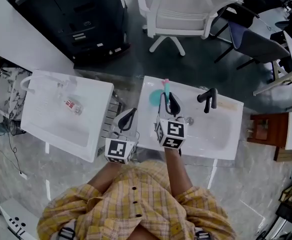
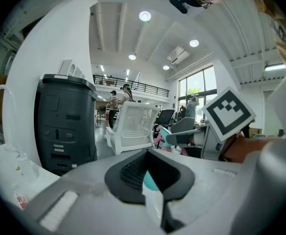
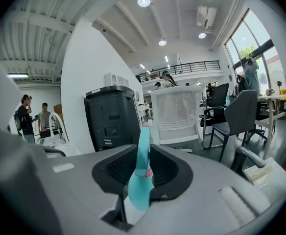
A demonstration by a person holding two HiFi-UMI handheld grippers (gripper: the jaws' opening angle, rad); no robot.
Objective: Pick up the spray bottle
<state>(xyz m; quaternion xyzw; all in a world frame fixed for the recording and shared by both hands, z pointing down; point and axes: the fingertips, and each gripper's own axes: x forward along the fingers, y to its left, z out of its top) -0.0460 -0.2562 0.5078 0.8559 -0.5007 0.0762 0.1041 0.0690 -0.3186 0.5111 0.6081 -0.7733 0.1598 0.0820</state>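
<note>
The spray bottle (image 1: 166, 87) has a teal head with a pink tip, and its body looks pale. It stands upright between the jaws of my right gripper (image 1: 169, 100), which is shut on it over the left end of the right-hand white basin (image 1: 221, 136). In the right gripper view the bottle (image 3: 144, 153) rises from between the black pads of the right gripper (image 3: 140, 177). My left gripper (image 1: 128, 115) hangs between the two basins and touches neither. A teal and whitish patch shows in the narrow gap of the left gripper (image 2: 150, 175); I cannot tell whether anything is gripped.
A black faucet (image 1: 208, 98) stands on the right basin. A teal round patch (image 1: 155, 98) lies beside the bottle. A clear bottle with a red label (image 1: 72, 104) lies in the left basin (image 1: 41, 131). Behind are a white chair (image 1: 181, 14) and a black cabinet (image 1: 81, 19).
</note>
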